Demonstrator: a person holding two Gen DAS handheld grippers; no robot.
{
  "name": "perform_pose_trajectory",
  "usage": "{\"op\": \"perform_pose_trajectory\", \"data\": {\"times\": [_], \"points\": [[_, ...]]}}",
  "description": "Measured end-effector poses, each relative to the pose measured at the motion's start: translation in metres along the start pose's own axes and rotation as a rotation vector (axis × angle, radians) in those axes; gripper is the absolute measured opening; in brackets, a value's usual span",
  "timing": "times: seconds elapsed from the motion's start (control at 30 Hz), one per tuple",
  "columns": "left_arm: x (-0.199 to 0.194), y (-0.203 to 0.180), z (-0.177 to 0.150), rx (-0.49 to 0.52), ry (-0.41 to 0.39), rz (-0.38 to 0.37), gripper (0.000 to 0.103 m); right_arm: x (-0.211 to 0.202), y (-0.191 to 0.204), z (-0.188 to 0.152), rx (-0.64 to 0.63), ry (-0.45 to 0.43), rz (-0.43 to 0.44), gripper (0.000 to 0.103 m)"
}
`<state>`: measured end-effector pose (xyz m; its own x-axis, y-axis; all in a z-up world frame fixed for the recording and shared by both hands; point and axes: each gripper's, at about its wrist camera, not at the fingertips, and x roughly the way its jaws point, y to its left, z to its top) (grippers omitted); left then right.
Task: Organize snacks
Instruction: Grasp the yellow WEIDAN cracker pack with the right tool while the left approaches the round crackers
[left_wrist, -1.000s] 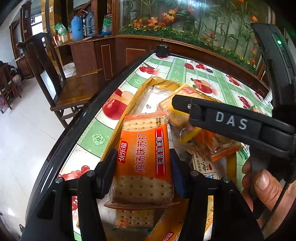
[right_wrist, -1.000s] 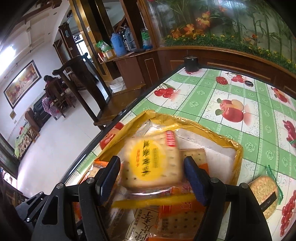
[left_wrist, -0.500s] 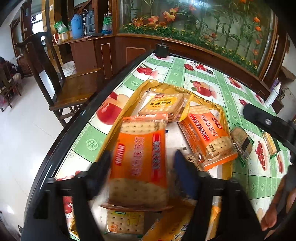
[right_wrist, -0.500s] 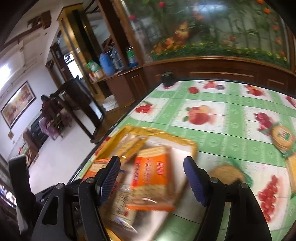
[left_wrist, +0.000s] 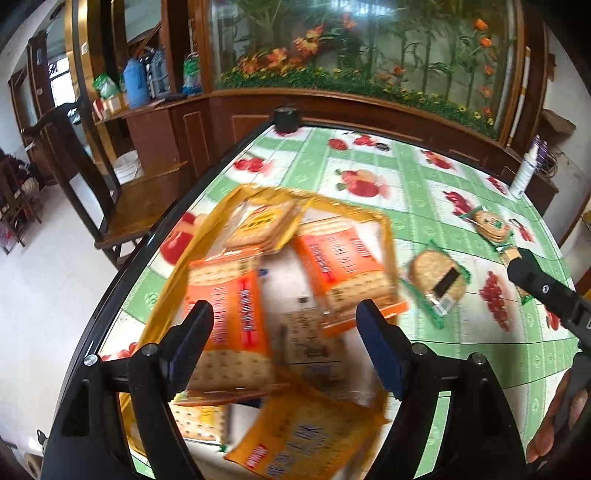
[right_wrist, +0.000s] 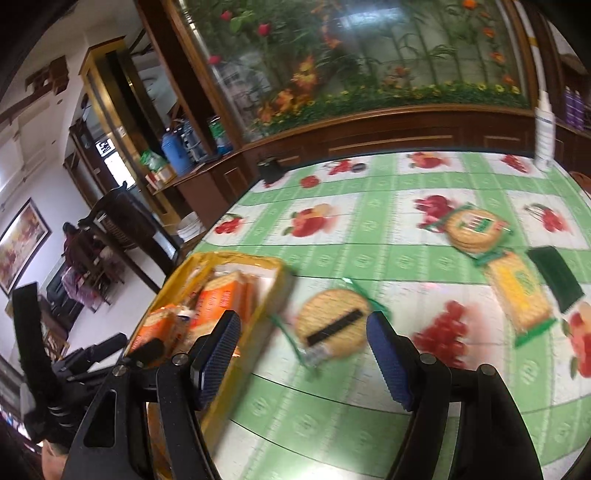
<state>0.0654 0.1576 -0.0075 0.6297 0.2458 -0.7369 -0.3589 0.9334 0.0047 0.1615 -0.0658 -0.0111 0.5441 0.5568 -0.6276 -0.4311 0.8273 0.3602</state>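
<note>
Snacks lie in and around a yellow bag (left_wrist: 207, 236) spread open on the worktop (left_wrist: 413, 184), which wears a green checked cloth printed with fruit. The bag sits at the worktop's left edge, its long axis running away from the cameras. Inside it, two orange cracker packs lie flat: the left pack (left_wrist: 229, 314) points lengthwise away from the left gripper, and the right pack (left_wrist: 343, 266) is angled with its far end leaning left. A yellow-labelled cracker pack (left_wrist: 266, 225) rests at the bag's far end. Just right of the bag lies a round biscuit pack (right_wrist: 332, 325) with a dark stripe across it, running diagonally. Farther right sit another round biscuit pack (right_wrist: 474, 229) and a long yellow cracker pack (right_wrist: 521, 291), its length pointing away. The left gripper (left_wrist: 284, 347) hangs over the bag with fingers spread and empty. The right gripper (right_wrist: 303, 354) hovers above the striped biscuit pack, fingers parted, gripping nothing.
</note>
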Motion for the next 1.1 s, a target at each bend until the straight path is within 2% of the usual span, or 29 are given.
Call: {"op": "perform_pose_trajectory", "data": {"times": [0.27, 0.4, 0.5, 0.73, 0.8, 0.97, 1.1], "points": [[-0.009, -0.030, 0.004, 0.055, -0.013, -0.029, 0.080, -0.027, -0.044, -0.008, 0.061, -0.022, -0.055, 0.073], [-0.007, -0.045, 0.001, 0.073, 0.010, -0.065, 0.080, -0.035, -0.065, -0.011, 0.086, -0.024, -0.084, 0.075], [-0.003, -0.058, -0.003, 0.083, 0.035, -0.113, 0.080, -0.038, -0.078, -0.014, 0.087, -0.019, -0.109, 0.082], [0.004, -0.093, -0.007, 0.165, 0.065, -0.150, 0.080, -0.038, -0.110, -0.014, 0.098, -0.005, -0.169, 0.084], [0.008, -0.100, -0.006, 0.188, 0.073, -0.162, 0.079, -0.033, -0.118, -0.012, 0.077, 0.011, -0.193, 0.088], [0.023, -0.127, 0.004, 0.292, 0.095, -0.175, 0.079, -0.008, -0.130, 0.003, -0.040, 0.076, -0.249, 0.088], [0.032, -0.141, 0.009, 0.333, 0.103, -0.200, 0.079, 0.008, -0.143, 0.013, -0.063, 0.101, -0.276, 0.088]]}}
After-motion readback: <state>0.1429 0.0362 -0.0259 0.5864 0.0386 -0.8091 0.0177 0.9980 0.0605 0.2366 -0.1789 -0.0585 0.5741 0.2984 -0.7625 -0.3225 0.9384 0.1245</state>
